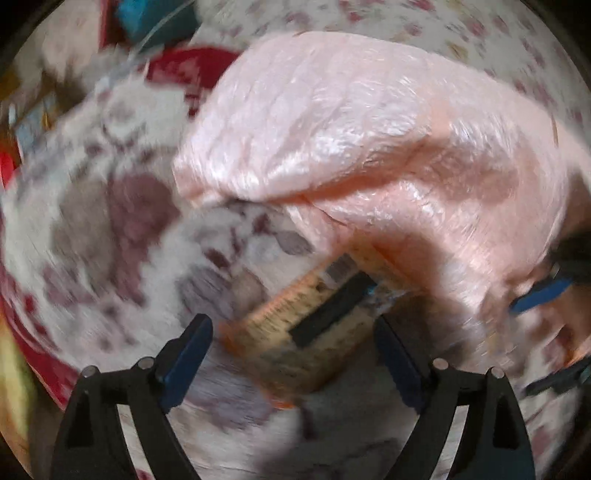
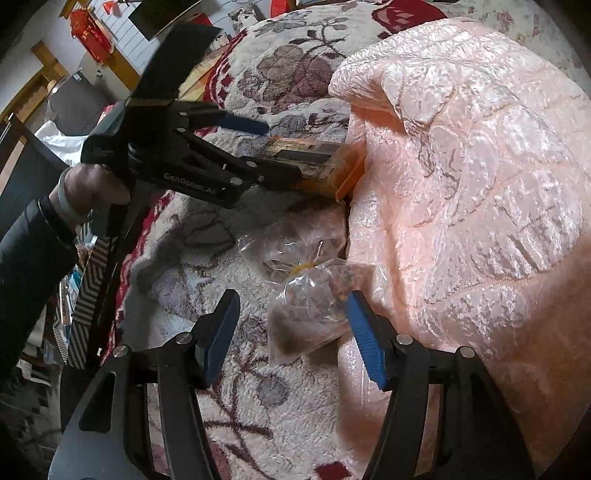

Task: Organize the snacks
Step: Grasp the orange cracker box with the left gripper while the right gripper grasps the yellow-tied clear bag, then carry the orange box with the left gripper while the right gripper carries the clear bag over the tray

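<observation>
A fleecy white blanket (image 2: 258, 398) with mauve flowers and red patches covered the bed, and a shiny pink quilt (image 2: 472, 192) lay heaped on it. Taking the quilt as landmark: an orange snack box (image 2: 332, 173) lay on the blanket with one end against the quilt's edge, and a clear bag of brown snacks (image 2: 306, 310) rested nearer the camera, also touching the quilt.

The right wrist view alone showed the room beyond the bed: a white wall, red hanging decorations (image 2: 88, 33), wooden furniture, and a dark sleeve (image 2: 33, 258) with the hand (image 2: 88, 184) that carried the left claw (image 2: 280, 147). The left wrist view was motion-blurred.

The left claw (image 1: 293, 343) stood wide open astride the box (image 1: 310, 332), its pads clear of it. The right claw (image 2: 291, 332) stood partly open around the bag, gripping nothing.
</observation>
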`<state>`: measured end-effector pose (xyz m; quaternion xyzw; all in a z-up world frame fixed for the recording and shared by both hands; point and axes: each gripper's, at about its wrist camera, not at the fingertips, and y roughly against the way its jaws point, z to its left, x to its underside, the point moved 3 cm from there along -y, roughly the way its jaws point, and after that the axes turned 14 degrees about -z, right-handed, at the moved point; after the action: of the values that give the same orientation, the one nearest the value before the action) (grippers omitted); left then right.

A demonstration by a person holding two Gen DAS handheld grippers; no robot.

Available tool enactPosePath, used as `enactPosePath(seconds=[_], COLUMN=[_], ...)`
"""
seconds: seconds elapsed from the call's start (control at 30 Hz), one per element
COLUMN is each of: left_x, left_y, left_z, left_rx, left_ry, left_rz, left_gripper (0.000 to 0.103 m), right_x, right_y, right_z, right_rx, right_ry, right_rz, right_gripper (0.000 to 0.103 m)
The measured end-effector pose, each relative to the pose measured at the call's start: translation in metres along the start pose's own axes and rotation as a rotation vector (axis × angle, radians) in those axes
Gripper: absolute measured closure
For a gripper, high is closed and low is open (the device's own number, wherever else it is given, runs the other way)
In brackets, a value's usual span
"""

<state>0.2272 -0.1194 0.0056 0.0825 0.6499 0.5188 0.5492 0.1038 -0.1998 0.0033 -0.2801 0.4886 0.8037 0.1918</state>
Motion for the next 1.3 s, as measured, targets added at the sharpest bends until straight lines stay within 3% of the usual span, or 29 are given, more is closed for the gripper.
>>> enactPosePath(seconds=[0.1,0.17,0.3,0.4,0.53,0.57,0.6,0.73,0.8,0.93,1.1,1.13,1.2,1.3], left_x=[-0.005,-0.009,0.002,0.004,-0.007,-0.008,-0.008,-0.004,-0.001,0.013,0.040,0.045,0.061,0.077], left_y=[-0.005,-0.009,-0.024,-0.031,-0.040,-0.043,-0.047,-0.038,-0.030,-0.005,0.030,0.035,0.050,0.071], left_z=[-0.010,-0.017,-0.029,-0.030,-0.024,-0.024,-0.022,-0.021,-0.020,-0.013,-0.012,-0.012,-0.004,0.001], left_rx=[-0.008,0.025,0.080,0.110,0.109,0.117,0.137,0.063,0.021,-0.045,-0.093,-0.112,-0.145,-0.204], left_ry=[-0.085,-0.111,-0.260,-0.276,-0.195,-0.163,-0.112,-0.032,0.016,0.171,0.317,0.341,0.409,0.497], left_rz=[0.013,0.009,0.110,0.122,0.116,0.123,0.130,0.094,0.083,0.078,0.063,0.068,0.068,0.069], left_gripper=[0.008,0.008,0.008,0.005,0.007,0.018,0.021,0.028,0.033,0.045,0.046,0.046,0.048,0.048], right_x=[-0.001,-0.001,-0.001,-0.001,-0.002,-0.002,-0.003,-0.006,-0.010,-0.019,-0.017,-0.016,-0.016,-0.017], right_y=[-0.001,-0.002,0.000,0.001,0.000,0.000,0.001,0.001,-0.002,-0.019,-0.063,-0.071,-0.077,-0.065], right_z=[-0.002,-0.004,-0.006,-0.009,-0.011,-0.011,-0.010,0.001,0.011,0.019,0.025,0.024,0.019,0.019], right_rx=[-0.014,-0.019,-0.036,-0.045,-0.051,-0.053,-0.058,-0.045,-0.007,0.037,0.041,0.043,0.044,0.041], right_ry=[-0.019,-0.026,-0.040,-0.054,-0.056,-0.054,-0.050,0.030,0.120,0.226,0.307,0.308,0.275,0.259], right_rz=[-0.008,-0.009,-0.012,-0.016,-0.022,-0.024,-0.030,-0.020,-0.010,0.032,0.160,0.172,0.144,0.113], right_gripper=[0.043,0.043,0.043,0.043,0.043,0.043,0.043,0.042,0.033,0.031,0.031,0.035,0.054,0.070])
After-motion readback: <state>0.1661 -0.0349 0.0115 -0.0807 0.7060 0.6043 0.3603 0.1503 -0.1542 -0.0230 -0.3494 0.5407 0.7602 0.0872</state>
